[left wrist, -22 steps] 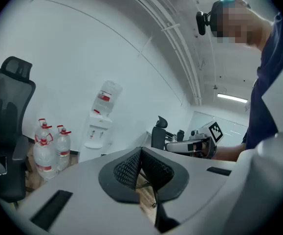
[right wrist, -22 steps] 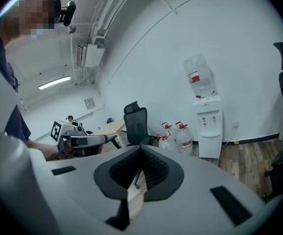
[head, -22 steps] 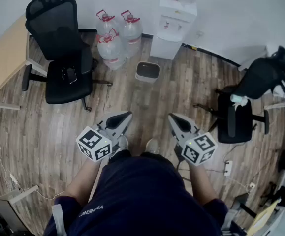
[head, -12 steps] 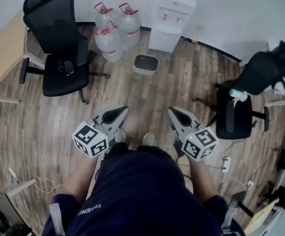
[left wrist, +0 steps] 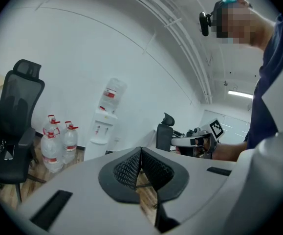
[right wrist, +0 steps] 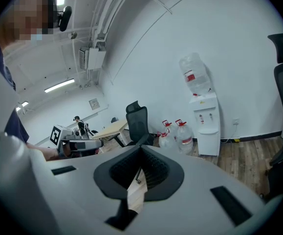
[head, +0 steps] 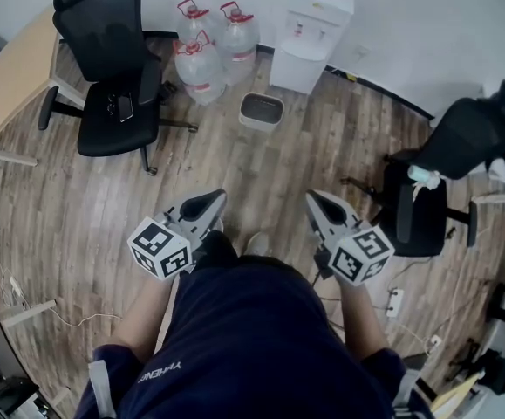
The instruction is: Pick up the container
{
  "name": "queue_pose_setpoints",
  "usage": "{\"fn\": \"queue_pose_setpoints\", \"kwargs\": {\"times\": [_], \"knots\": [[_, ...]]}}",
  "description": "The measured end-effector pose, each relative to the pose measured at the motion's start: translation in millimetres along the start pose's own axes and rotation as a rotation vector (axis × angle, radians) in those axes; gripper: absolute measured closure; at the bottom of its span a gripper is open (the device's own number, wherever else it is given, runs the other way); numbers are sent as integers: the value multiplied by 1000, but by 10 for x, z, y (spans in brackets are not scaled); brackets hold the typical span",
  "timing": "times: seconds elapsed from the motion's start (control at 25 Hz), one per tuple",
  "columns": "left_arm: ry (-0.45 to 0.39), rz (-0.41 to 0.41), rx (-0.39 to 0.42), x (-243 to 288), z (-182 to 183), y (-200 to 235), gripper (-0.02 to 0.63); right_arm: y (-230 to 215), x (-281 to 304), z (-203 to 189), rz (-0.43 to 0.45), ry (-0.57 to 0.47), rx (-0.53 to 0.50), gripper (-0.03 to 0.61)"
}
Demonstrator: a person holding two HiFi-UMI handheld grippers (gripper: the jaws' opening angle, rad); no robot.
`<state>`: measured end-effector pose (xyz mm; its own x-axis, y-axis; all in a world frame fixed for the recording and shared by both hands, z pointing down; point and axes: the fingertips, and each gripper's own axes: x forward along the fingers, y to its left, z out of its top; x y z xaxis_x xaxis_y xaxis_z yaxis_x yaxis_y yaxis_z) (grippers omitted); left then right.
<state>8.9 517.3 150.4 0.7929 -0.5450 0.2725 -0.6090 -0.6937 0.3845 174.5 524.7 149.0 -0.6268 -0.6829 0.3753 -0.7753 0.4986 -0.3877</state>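
The container is a small grey bin with a dark inside. It stands on the wooden floor in front of the water dispenser, well ahead of both grippers. My left gripper is held at waist height with its jaws shut and nothing between them. My right gripper is level with it, also shut and empty. In the left gripper view the pads of the left gripper meet at the tip. The right gripper view shows the same for the right gripper.
Three large water bottles stand left of the dispenser. A black office chair and a wooden desk are at the left. Another black chair is at the right. Cables and a power strip lie on the floor.
The head view has shifted slightly and the bin now sits a little higher in the picture. Both grippers stay shut, and the right one has drifted slightly rightward.
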Motion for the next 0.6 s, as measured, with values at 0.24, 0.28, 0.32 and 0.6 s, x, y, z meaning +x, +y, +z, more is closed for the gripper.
{"fn": "queue_pose_setpoints", "kwargs": {"times": [0.24, 0.28, 0.32, 0.6], "knots": [[-4, 16, -4, 83, 51, 73, 589, -84, 34, 42, 10, 4, 3, 561], [-5, 17, -4, 111, 59, 96, 589, -107, 49, 55, 9, 5, 2, 561], [-4, 18, -4, 144, 61, 124, 589, -135, 66, 62, 9, 6, 1, 561], [6, 9, -14, 507, 62, 416, 589, -479, 262, 87, -16, 25, 10, 561]]}}
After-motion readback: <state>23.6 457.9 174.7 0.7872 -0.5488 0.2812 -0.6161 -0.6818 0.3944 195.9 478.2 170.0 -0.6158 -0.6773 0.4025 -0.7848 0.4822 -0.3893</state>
